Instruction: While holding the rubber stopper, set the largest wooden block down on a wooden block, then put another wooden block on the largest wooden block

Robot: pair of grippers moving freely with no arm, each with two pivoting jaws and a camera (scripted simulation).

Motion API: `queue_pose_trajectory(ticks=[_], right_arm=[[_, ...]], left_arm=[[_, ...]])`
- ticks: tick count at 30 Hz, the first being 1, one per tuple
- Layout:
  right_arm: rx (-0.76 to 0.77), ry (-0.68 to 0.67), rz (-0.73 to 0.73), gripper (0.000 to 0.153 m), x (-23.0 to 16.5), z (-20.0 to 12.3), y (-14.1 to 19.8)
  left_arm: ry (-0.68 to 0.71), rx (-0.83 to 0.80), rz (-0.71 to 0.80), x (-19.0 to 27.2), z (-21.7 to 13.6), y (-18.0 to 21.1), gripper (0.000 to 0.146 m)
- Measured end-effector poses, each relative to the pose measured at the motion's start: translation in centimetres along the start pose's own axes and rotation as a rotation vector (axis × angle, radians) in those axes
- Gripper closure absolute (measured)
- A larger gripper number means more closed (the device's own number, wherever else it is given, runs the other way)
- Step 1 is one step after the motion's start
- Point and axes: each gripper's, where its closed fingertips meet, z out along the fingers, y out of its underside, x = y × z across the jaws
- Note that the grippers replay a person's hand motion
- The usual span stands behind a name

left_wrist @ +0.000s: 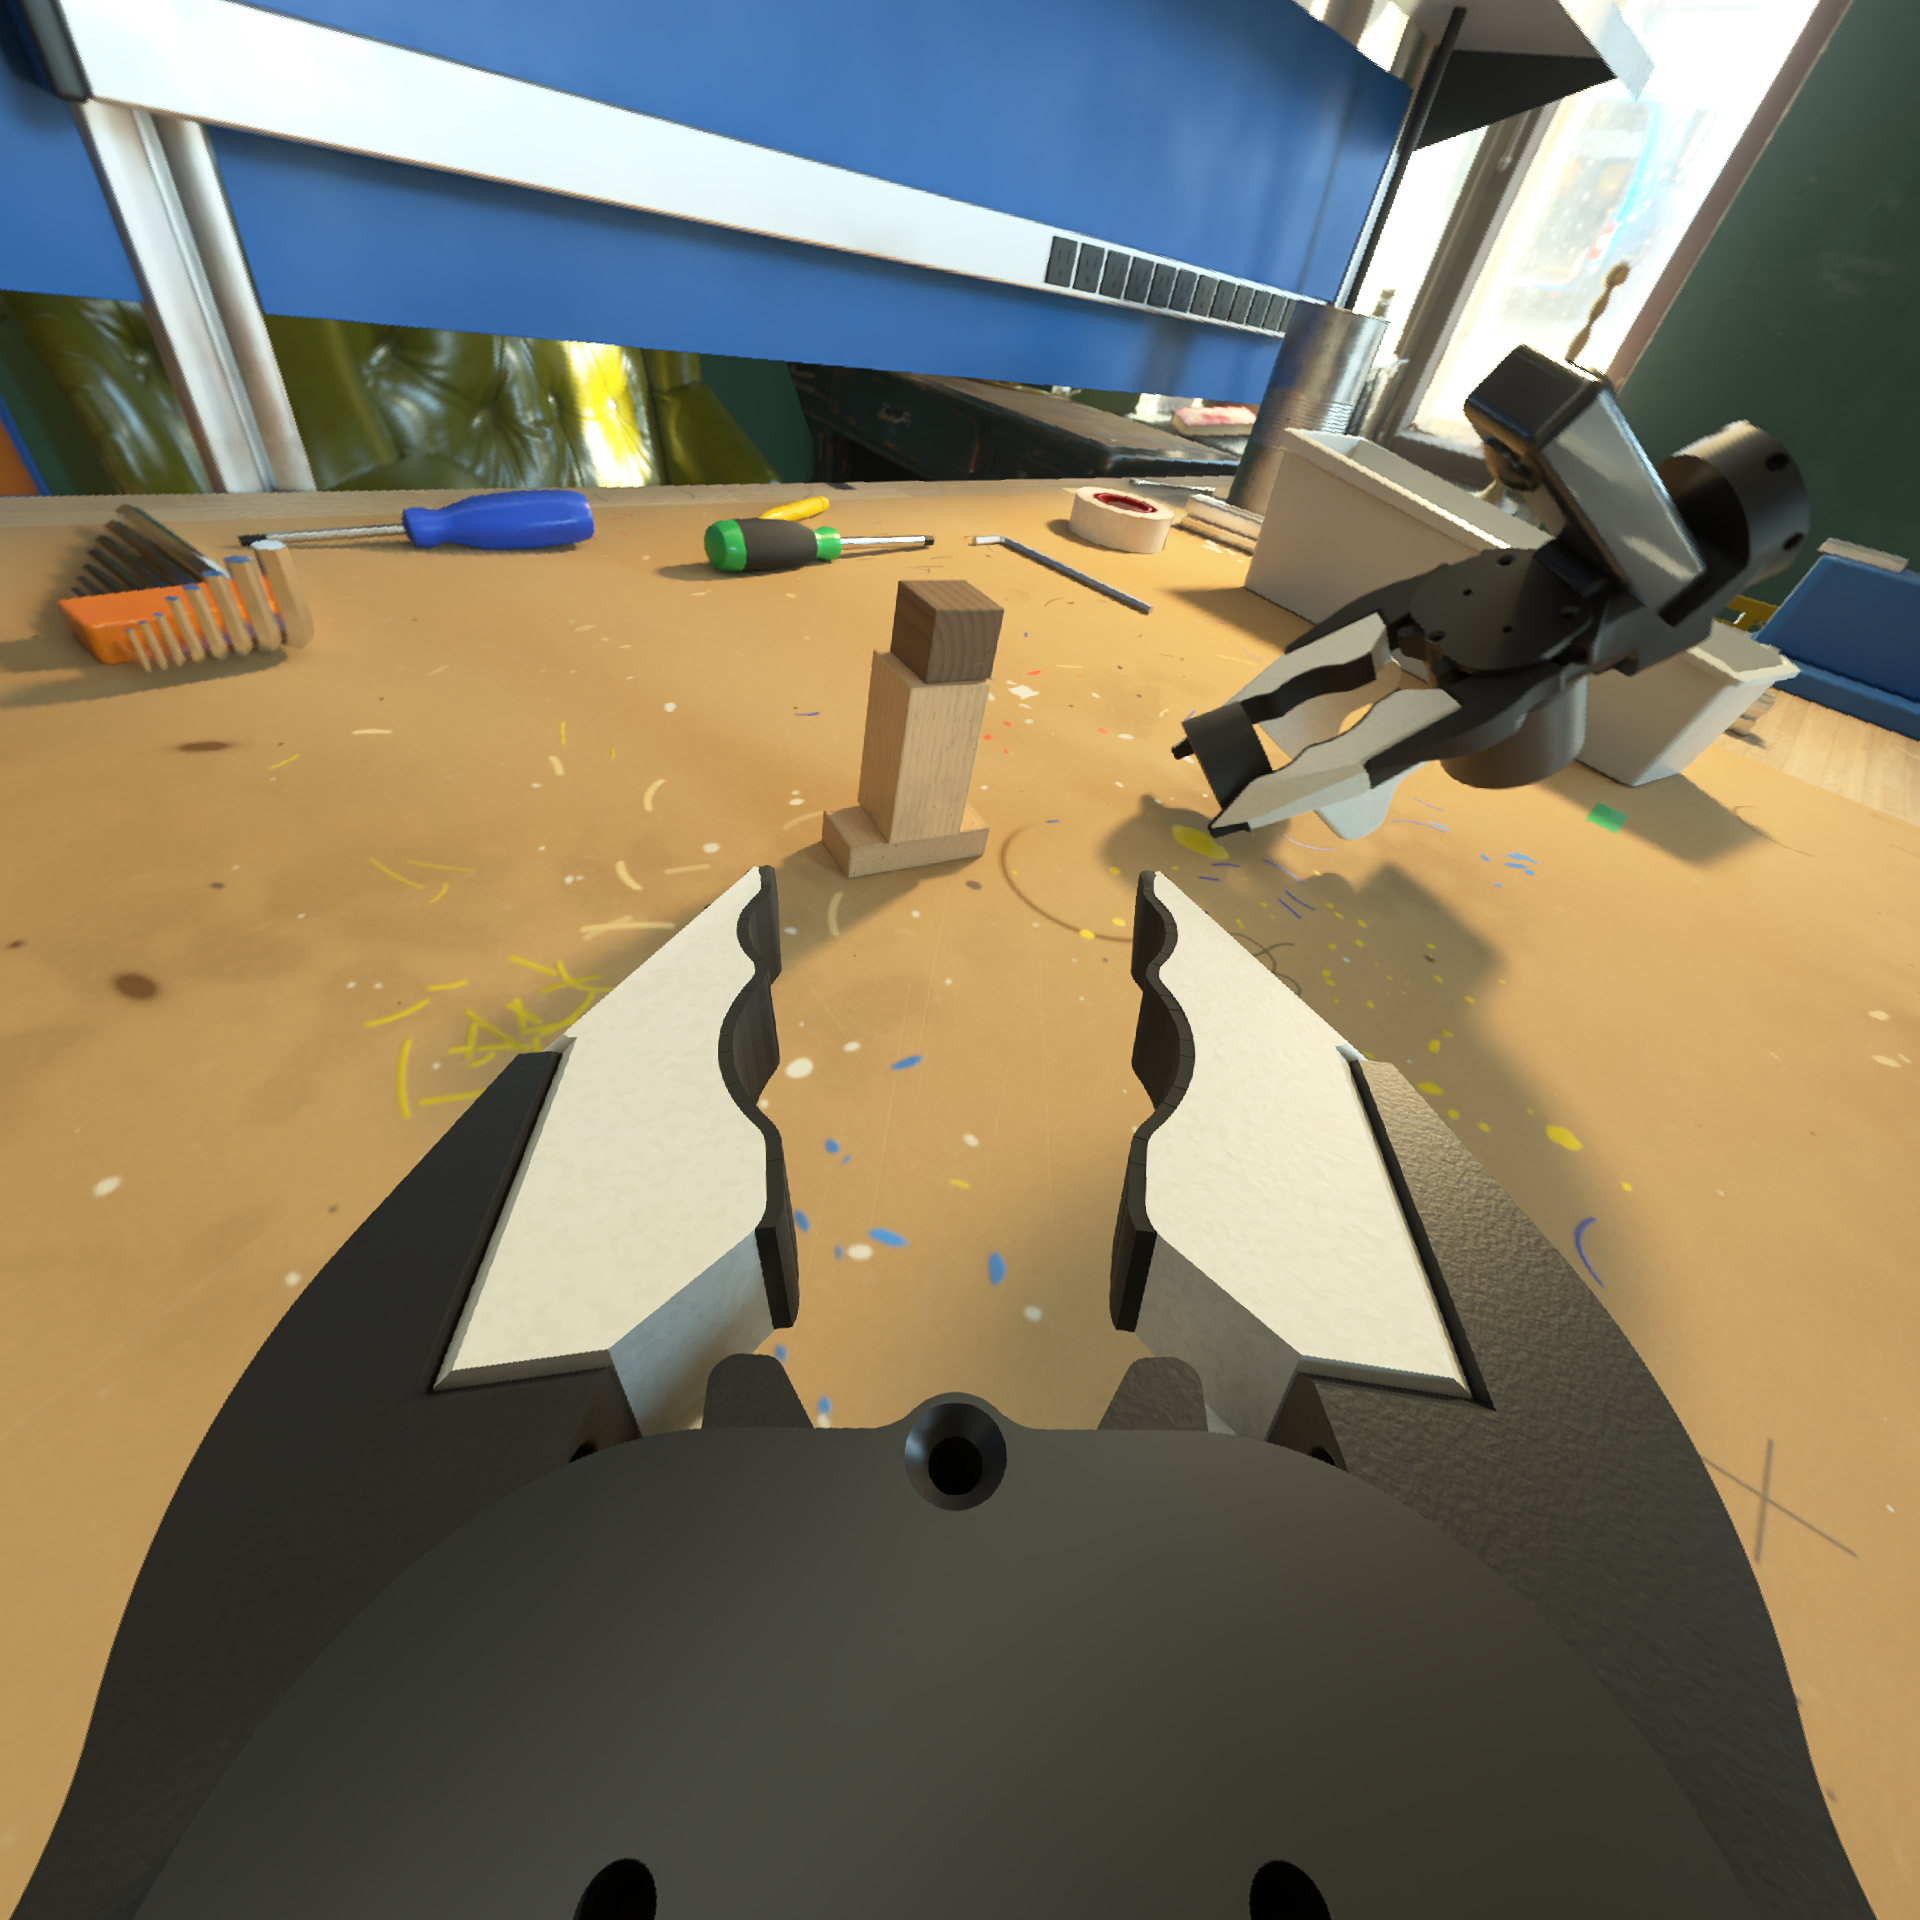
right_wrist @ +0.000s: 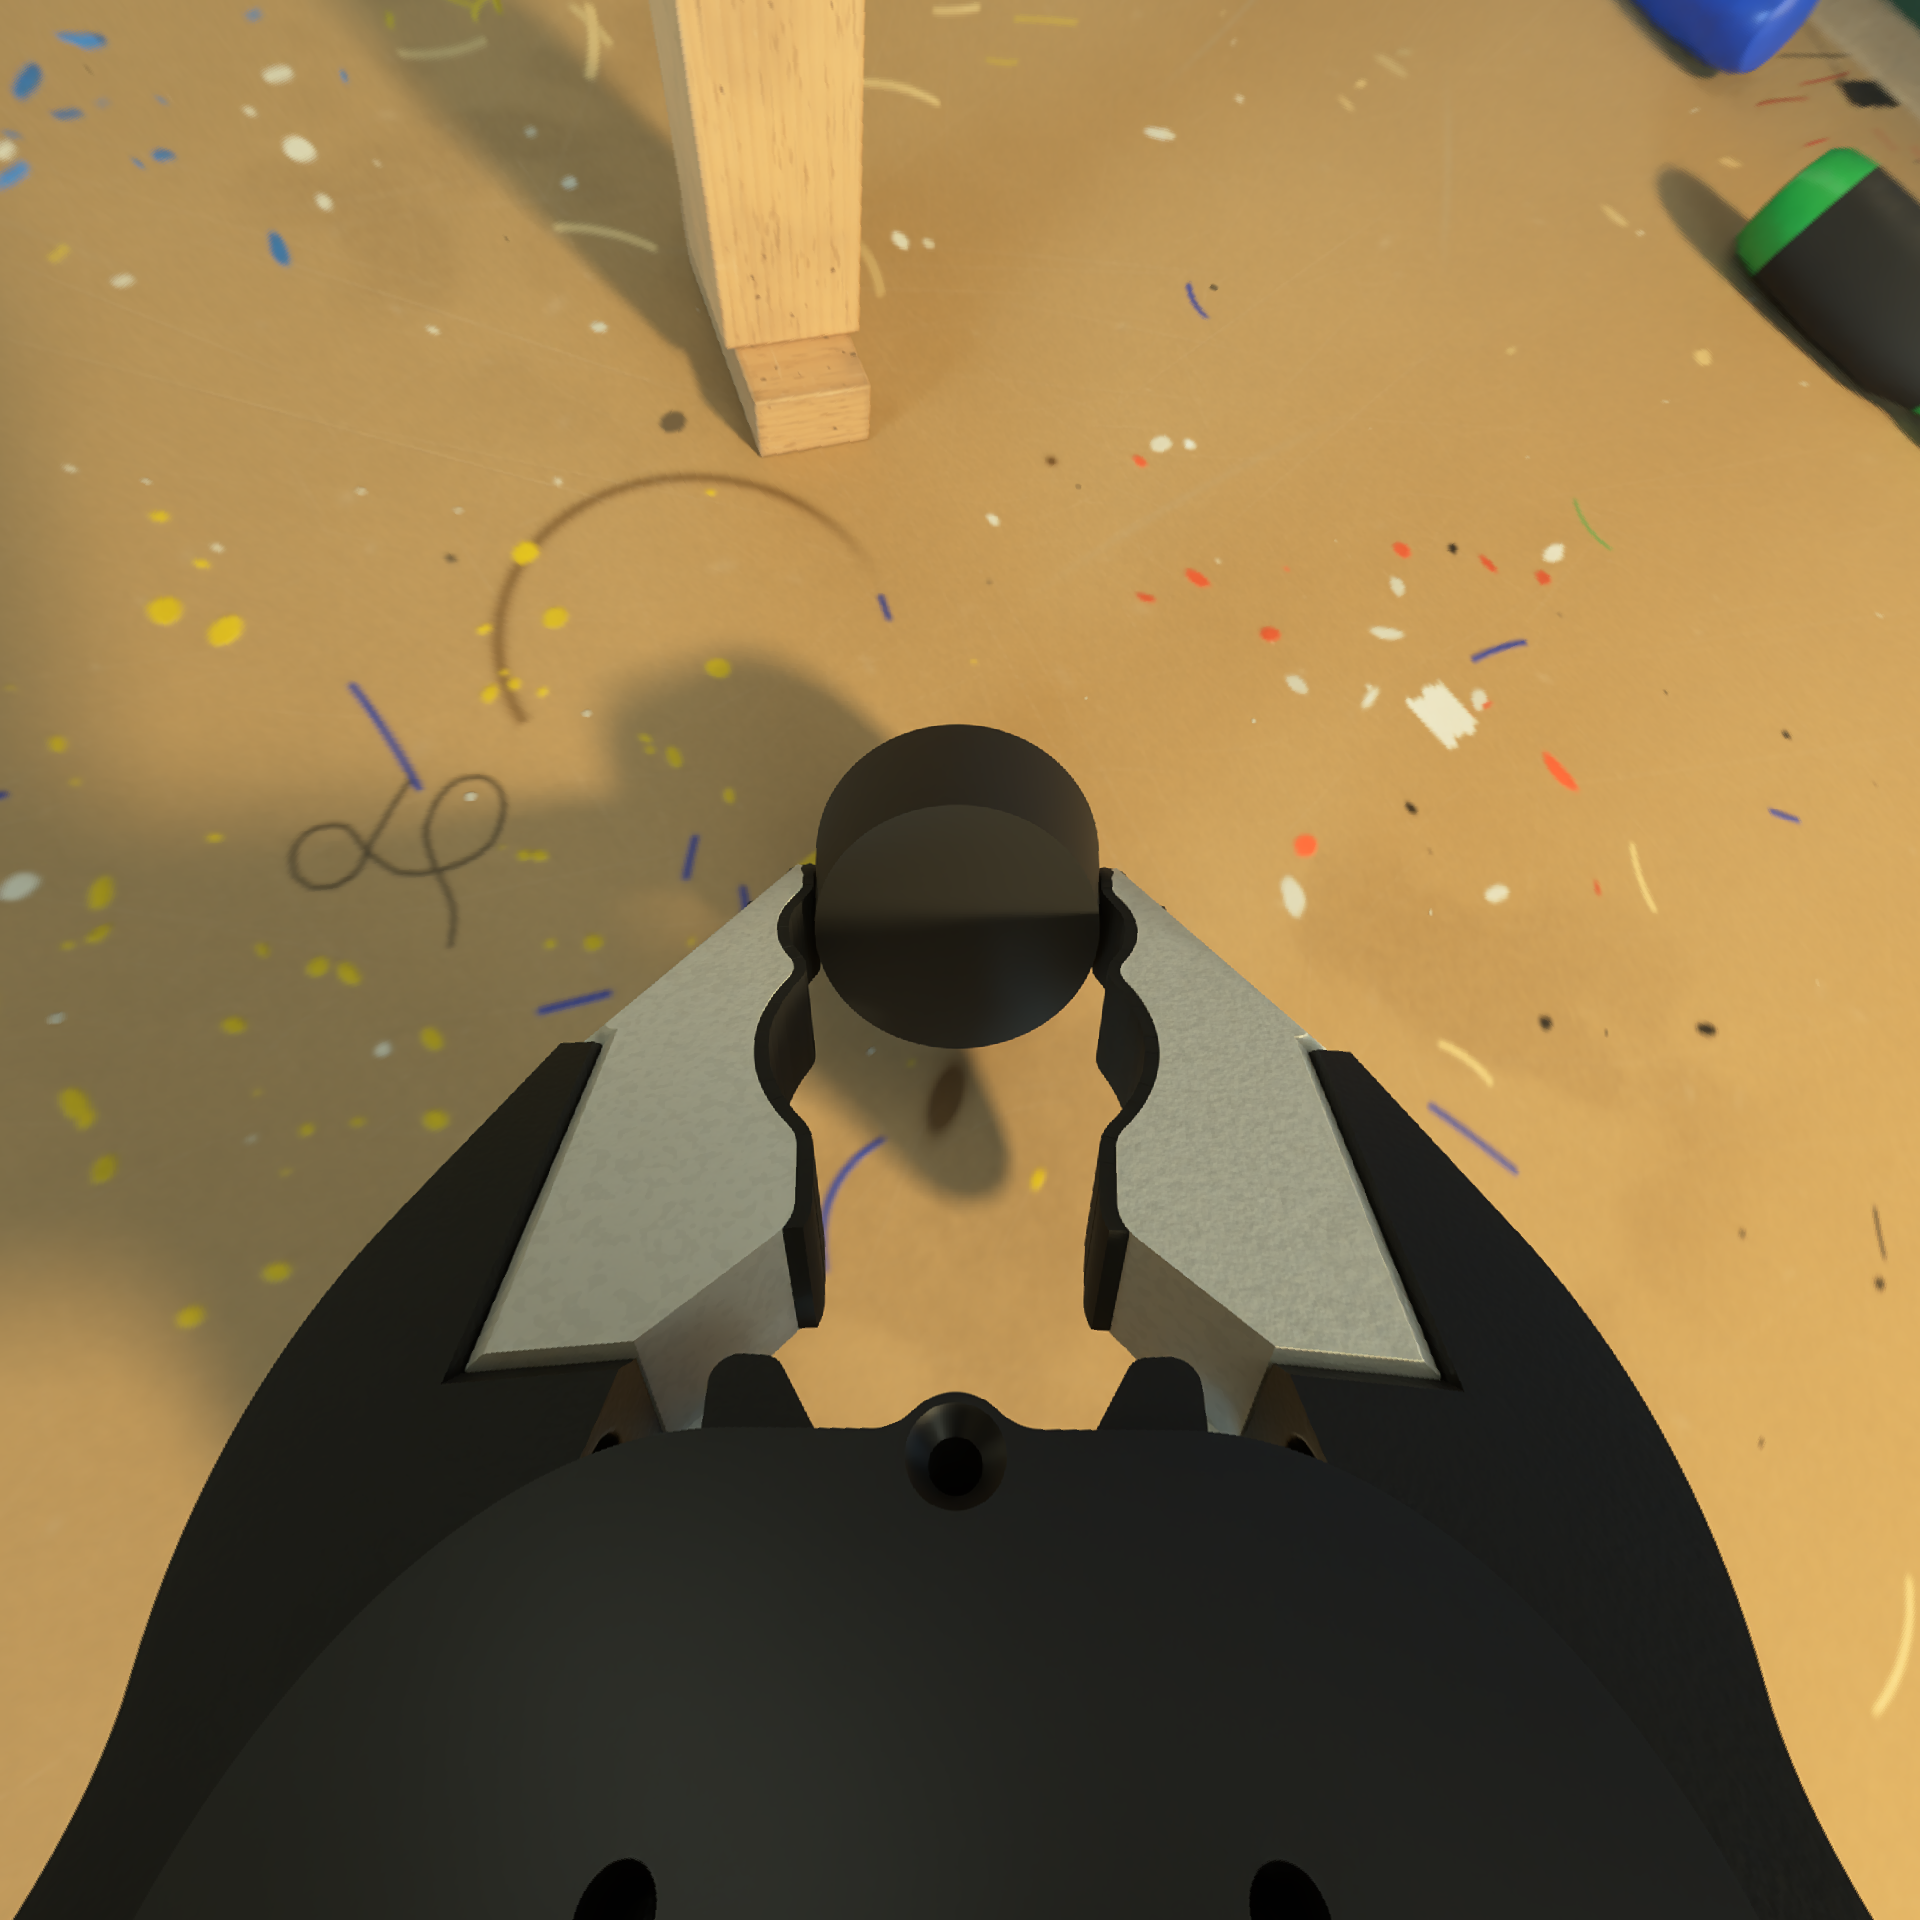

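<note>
Right wrist view: the right gripper (right_wrist: 956, 883) is closed on the black rubber stopper (right_wrist: 956, 914), pinched at the fingertips above the workbench (right_wrist: 1351, 1039). Ahead stands the tall pale block (right_wrist: 774, 166), upright on a flat pale block (right_wrist: 805, 395).

Left wrist view: the left gripper (left_wrist: 956, 883) has its jaws spread wide and holds nothing, hanging over the bench short of the stack. The stack is complete: flat pale block (left_wrist: 899, 844) at the base, tall pale block (left_wrist: 920, 753) upright on it, small dark block (left_wrist: 945, 629) on top. To its right hovers the right gripper (left_wrist: 1236, 774).

The bench is tan board flecked with yellow, blue, red and white paint and pencil marks. Along its far edge lie a blue-handled screwdriver (left_wrist: 499, 520), a green-and-black screwdriver (left_wrist: 774, 545), a roll of tape (left_wrist: 1120, 517), an orange rack of hex keys (left_wrist: 177, 608) and a white bin (left_wrist: 1382, 540). Behind rise a blue panel (left_wrist: 727, 260) and a bright window (left_wrist: 1579, 208).
</note>
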Motion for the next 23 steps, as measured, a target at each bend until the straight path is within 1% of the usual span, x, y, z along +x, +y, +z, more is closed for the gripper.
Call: queue_pose_trajectory(ticks=[3, 6, 11, 16, 19, 23], right_arm=[[-0.03, -0.03, -0.022, 0.1, 0.5, 1.1, -0.2], [-0.048, -0.052, -0.032, 0.1, 0.6, 1.5, -0.4], [-0.081, -0.074, -0.04, 0.1, 0.6, 1.7, -0.4], [-0.077, -0.074, -0.029, 0.1, 0.5, 1.8, -0.8], [-0.02, -0.064, -0.022, 0.1, 0.6, 1.0, -3.8], [0.065, -0.066, -0.056, 0.1, 0.3, -0.4, -10.0]], left_arm=[[-0.006, -0.009, 0.001, -0.1, -0.5, 0.4, 0.078], [-0.003, -0.02, 0.004, -0.2, -0.5, 0.9, 0.079], [0.007, -0.02, -0.02, -0.2, 0.0, 1.3, 0.08], [0.025, -0.022, -0.017, -0.1, 0.5, 1.3, 0.08], [0.036, -0.028, -0.015, -0.2, 0.7, 1.3, 0.08], [0.043, -0.03, -0.001, -0.2, 0.9, 1.2, 0.081]])
